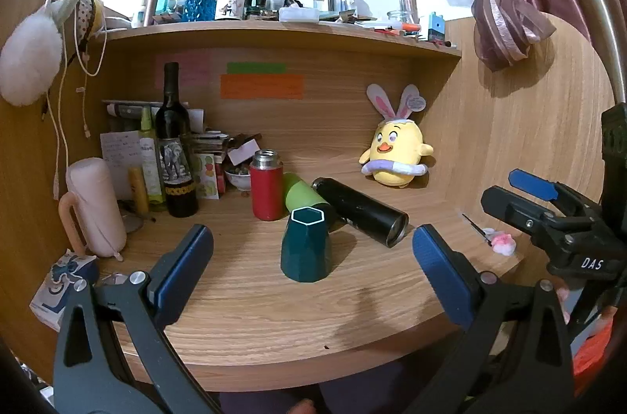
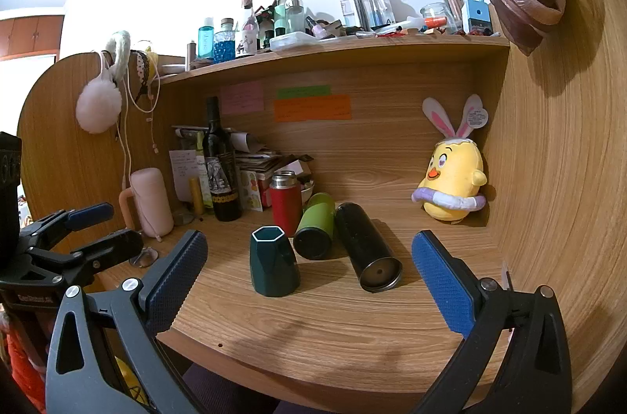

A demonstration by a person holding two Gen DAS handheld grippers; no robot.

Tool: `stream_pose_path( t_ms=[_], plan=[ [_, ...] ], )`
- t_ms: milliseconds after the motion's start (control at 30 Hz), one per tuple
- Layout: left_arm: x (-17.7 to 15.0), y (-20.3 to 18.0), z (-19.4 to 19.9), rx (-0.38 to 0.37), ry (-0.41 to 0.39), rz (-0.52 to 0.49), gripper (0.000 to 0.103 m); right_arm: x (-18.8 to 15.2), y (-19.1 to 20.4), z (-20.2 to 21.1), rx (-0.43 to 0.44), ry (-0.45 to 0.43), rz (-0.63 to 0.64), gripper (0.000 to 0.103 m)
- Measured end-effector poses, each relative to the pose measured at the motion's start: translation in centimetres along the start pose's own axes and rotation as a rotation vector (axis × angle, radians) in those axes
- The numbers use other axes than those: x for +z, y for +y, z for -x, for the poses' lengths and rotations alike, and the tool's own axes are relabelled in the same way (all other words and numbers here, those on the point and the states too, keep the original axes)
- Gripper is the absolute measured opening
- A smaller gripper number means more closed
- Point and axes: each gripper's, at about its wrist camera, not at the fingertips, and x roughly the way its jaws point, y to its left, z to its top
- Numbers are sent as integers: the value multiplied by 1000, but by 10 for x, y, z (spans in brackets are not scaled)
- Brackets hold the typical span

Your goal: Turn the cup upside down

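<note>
I see the teal cup [image 1: 305, 246] standing on the tabletop [image 1: 274, 316], long axis vertical, narrow end up, probably already inverted. Black flask [image 1: 360, 211], green bottle [image 1: 299, 192] crowd behind. Both tongs, left [image 1: 313, 271] and right [image 2: 309, 279], gape empty.

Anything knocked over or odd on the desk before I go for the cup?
Yes: the black flask and green flask lie tipped on their sides right behind the dark green cup. The cup itself rests on its wider end. Nothing looks spilled.
</note>
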Motion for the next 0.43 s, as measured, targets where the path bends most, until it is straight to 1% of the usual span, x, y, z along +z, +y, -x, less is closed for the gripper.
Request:
stream_pose_path(
  t_ms=[433],
  plan=[
    [-3,-1,-3,-3,8,0,103,0,5,-1,3,2,5,103]
  ],
)
